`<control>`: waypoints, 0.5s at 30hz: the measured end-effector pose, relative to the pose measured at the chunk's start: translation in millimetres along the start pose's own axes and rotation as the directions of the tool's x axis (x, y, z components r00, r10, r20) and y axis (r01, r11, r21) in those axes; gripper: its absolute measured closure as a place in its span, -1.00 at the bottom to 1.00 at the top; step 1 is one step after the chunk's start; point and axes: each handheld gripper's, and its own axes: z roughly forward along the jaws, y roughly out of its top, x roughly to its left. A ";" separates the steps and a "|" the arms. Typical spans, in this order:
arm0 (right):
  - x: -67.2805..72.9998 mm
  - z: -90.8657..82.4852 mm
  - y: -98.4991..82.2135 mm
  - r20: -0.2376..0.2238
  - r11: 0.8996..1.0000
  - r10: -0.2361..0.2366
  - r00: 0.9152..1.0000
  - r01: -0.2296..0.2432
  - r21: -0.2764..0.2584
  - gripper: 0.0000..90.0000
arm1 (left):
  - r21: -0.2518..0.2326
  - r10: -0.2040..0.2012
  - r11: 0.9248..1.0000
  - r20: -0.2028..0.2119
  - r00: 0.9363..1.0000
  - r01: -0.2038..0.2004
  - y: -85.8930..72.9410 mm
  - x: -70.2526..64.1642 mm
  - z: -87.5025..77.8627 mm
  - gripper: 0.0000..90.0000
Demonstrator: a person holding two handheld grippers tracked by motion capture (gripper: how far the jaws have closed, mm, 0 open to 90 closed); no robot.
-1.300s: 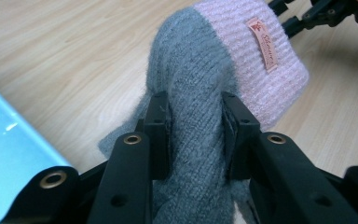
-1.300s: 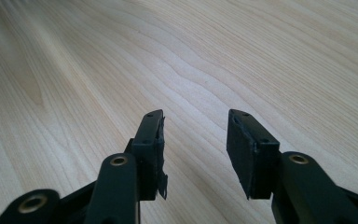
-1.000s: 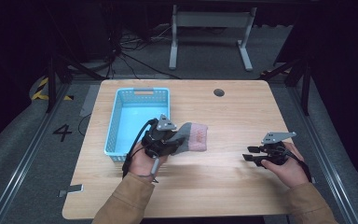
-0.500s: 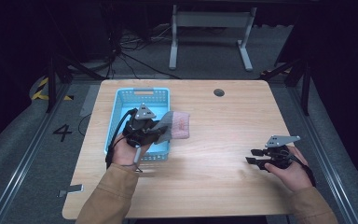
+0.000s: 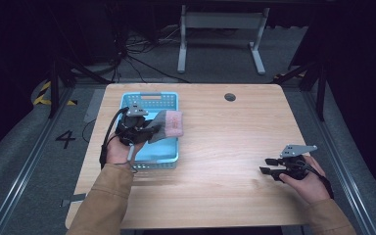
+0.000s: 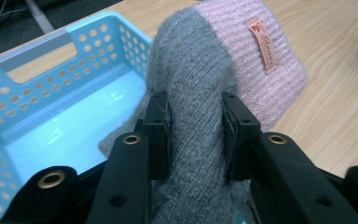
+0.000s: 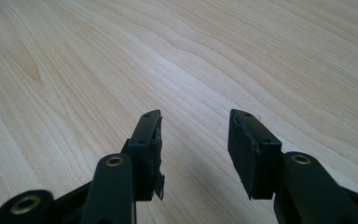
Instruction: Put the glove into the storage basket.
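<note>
- Nearest the person's edge of the table [image 5: 215,186], at the right, the right gripper [image 5: 270,166] lies low over bare wood in the right hand [image 5: 307,182]; its jaws stand apart with nothing between them and have just been opening a little; the right gripper view shows wood grain in the gap between the pads [image 7: 251,154]
- Farther in, at the left, the left hand [image 5: 117,149] holds the left gripper [image 5: 149,133] over the blue basket [image 5: 171,100]; its jaws are part-way closed and clamp a knitted sock [image 5: 169,125]; in the left gripper view the black pads [image 6: 161,126] press on the grey part of the sock [image 6: 196,116] from both sides
- Beyond the jaws, the sock's pink cuff [image 6: 256,60], with a small label, reaches out past the basket's right wall toward the table; the grey part hangs above the basket's floor [image 6: 74,130]
- Farthest off, a dark round hole [image 5: 230,97] sits near the table's back edge, well apart from both grippers
</note>
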 end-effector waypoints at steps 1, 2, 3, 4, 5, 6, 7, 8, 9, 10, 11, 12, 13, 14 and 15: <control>0.3 -0.1 0.1 0.001 1.000 -0.002 1.000 0.002 0.000 0.23 | -0.001 -0.009 1.000 -0.004 1.000 0.009 -0.5 2.9 -0.4 0.51; 0.7 -0.4 0.2 0.001 1.000 -0.003 1.000 0.003 -0.003 0.23 | 0.004 -0.010 1.000 -0.006 1.000 0.010 -0.8 5.9 -1.2 0.51; 0.9 -0.8 0.4 0.000 1.000 -0.003 1.000 0.003 -0.005 0.23 | 0.002 -0.017 1.000 -0.010 1.000 0.018 -1.1 7.4 -1.2 0.51; 1.0 -0.9 0.4 0.000 1.000 -0.004 1.000 0.004 -0.007 0.23 | 0.006 -0.020 1.000 -0.013 1.000 0.020 -1.5 9.9 -1.4 0.51; 1.3 -1.2 0.5 0.000 1.000 -0.004 1.000 0.004 -0.007 0.23 | 0.018 -0.017 1.000 -0.018 1.000 0.018 -1.8 13.0 -1.4 0.51; 1.5 -1.2 0.5 0.001 1.000 -0.005 1.000 0.005 -0.008 0.23 | 0.029 -0.019 0.999 -0.025 1.000 0.019 -1.9 15.3 -0.7 0.51; 1.6 -1.1 0.5 0.002 1.000 -0.005 1.000 0.005 -0.008 0.22 | 0.040 -0.022 0.999 -0.027 0.999 0.023 -2.0 17.1 -0.1 0.51; 1.7 -0.9 0.5 0.002 1.000 -0.006 1.000 0.006 -0.009 0.22 | 0.045 -0.023 0.999 -0.039 0.999 0.025 -2.8 19.8 1.5 0.51; 1.9 -0.5 0.5 0.001 1.000 -0.009 1.000 0.009 -0.009 0.21 | 0.047 -0.027 0.998 -0.043 0.999 0.029 -3.4 21.5 2.8 0.51; 1.9 -0.3 0.5 0.001 1.000 -0.010 1.000 0.010 -0.009 0.21 | 0.057 -0.031 0.998 -0.045 0.999 0.033 -4.3 24.5 4.4 0.51; 2.1 -0.2 0.5 0.000 1.000 -0.012 1.000 0.012 -0.009 0.21 | 0.068 -0.037 0.997 -0.051 0.998 0.040 -5.6 28.2 7.0 0.51; 2.2 -0.1 0.5 -0.001 1.000 -0.012 1.000 0.012 -0.010 0.20 | 0.075 -0.038 0.996 -0.053 0.998 0.042 -6.7 29.9 9.0 0.51; 2.3 0.0 0.5 -0.002 1.000 -0.012 1.000 0.012 -0.010 0.20 | 0.080 -0.043 0.996 -0.057 0.997 0.047 -8.4 31.7 12.3 0.51; 2.4 0.1 0.5 -0.001 1.000 -0.013 1.000 0.013 -0.009 0.20 | 0.092 -0.042 0.995 -0.054 0.998 0.047 -9.6 34.0 15.7 0.51; 2.5 0.2 0.5 -0.001 1.000 -0.013 1.000 0.013 -0.009 0.20 | 0.106 -0.040 0.993 -0.052 0.998 0.045 -10.9 35.8 19.4 0.51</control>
